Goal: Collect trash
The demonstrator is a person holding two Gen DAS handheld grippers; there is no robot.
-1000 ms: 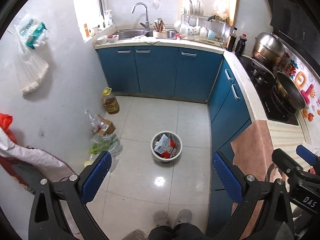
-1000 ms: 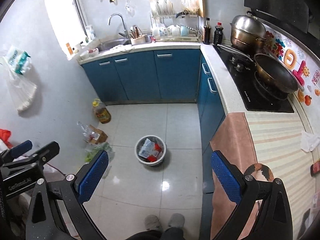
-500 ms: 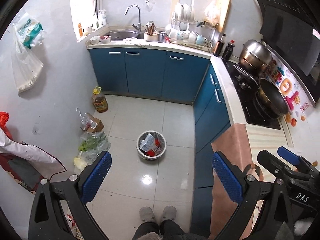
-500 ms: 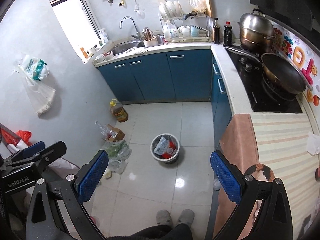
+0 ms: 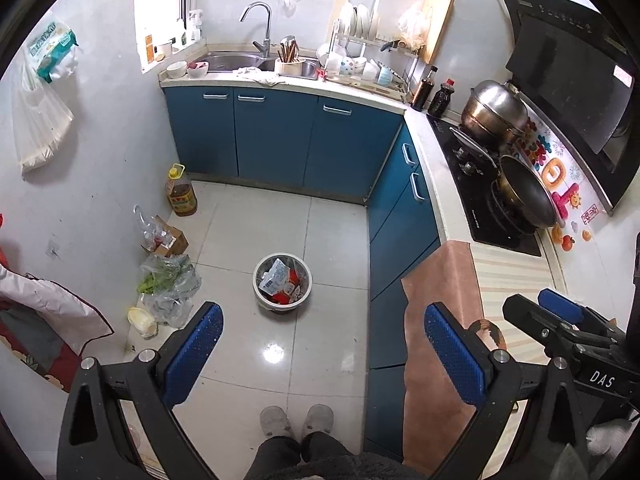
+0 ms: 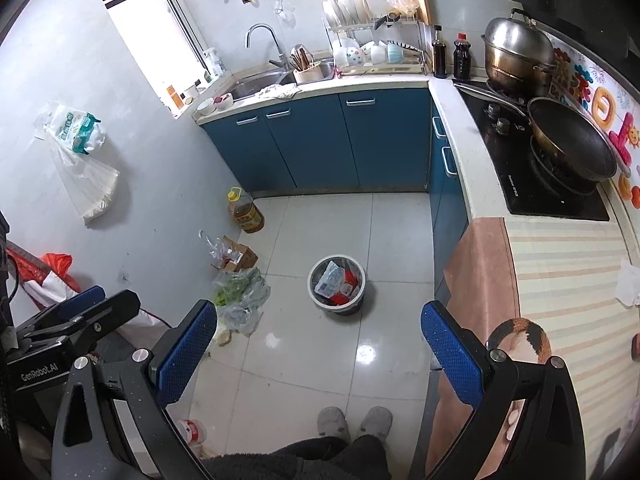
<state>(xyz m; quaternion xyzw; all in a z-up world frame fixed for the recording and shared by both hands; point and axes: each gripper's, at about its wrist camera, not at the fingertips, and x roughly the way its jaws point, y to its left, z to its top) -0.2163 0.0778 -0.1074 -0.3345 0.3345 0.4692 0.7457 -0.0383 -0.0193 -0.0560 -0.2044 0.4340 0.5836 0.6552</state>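
Observation:
A small round trash bin [image 5: 282,282] stands on the tiled floor, holding a white packet and red wrappers; it also shows in the right wrist view [image 6: 337,283]. My left gripper [image 5: 323,334] is open and empty, held high above the floor, nearer to me than the bin. My right gripper [image 6: 319,332] is open and empty, also high above the floor. A crumpled white tissue [image 6: 628,282] lies on the striped counter cloth [image 6: 568,280] at the right. Each gripper shows at the edge of the other's view.
Blue cabinets [image 5: 280,136] run along the back and right. A stove with a wok [image 6: 572,142] and a steel pot [image 6: 516,52] sits at right. An oil bottle [image 5: 181,192], a cardboard box [image 5: 170,236] and a bag of greens [image 5: 168,280] line the left wall.
Both grippers have risen and pulled back, so the bin looks smaller and more of the kitchen shows. Both stay open and empty.

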